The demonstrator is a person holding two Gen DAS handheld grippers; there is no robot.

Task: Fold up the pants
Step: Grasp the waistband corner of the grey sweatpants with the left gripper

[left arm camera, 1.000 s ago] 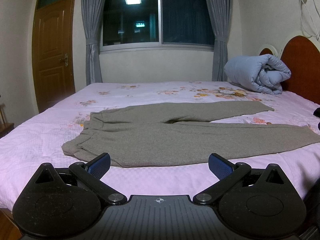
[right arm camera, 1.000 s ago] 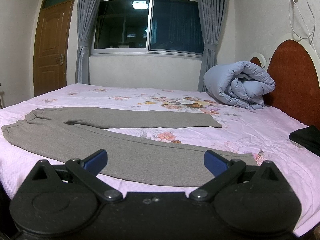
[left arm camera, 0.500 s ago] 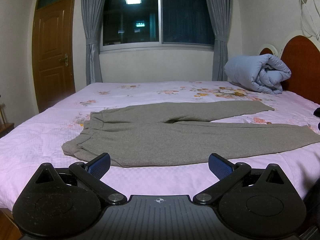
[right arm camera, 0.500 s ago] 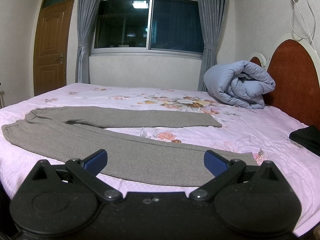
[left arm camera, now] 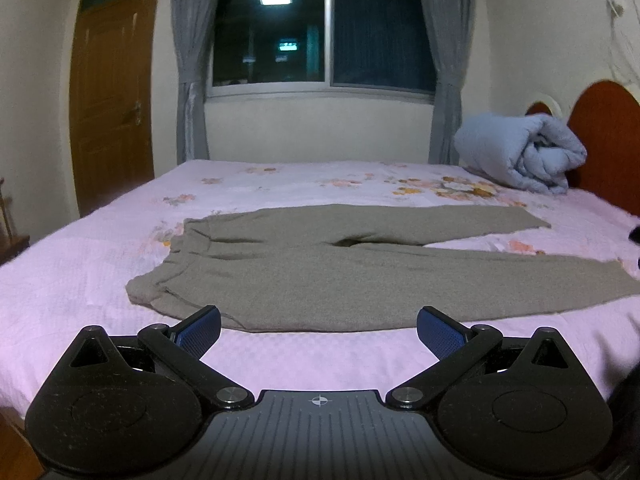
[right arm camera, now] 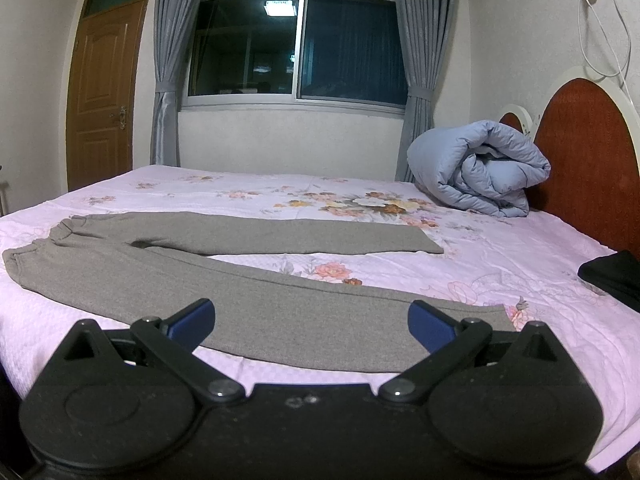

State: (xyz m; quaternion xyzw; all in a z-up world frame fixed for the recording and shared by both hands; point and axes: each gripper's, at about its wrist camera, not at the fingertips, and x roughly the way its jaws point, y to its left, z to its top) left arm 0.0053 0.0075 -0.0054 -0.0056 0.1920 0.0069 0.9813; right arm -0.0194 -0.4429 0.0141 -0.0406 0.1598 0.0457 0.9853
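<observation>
Pants (left arm camera: 320, 276) lie flat on the bed (left arm camera: 80, 280), unfolded, waistband left, legs running right in a shallow V with a strip of sheet between them. Near leg hem ends just in front of the right gripper (right arm camera: 310, 322). Left gripper (left arm camera: 318, 326) sits near the waistband's near corner. Both have jaws spread wide, holding nothing, not touching fabric.

Duvet (right arm camera: 480, 168) rolled at the far right by the headboard (right arm camera: 580, 152), well apart. Dark item (right arm camera: 612, 272) at the right edge.

Risks, as I judge them: pinching the sheet along with the knit, grabbing one layer only, or uneven lift skewing the leg-on-leg fold.
</observation>
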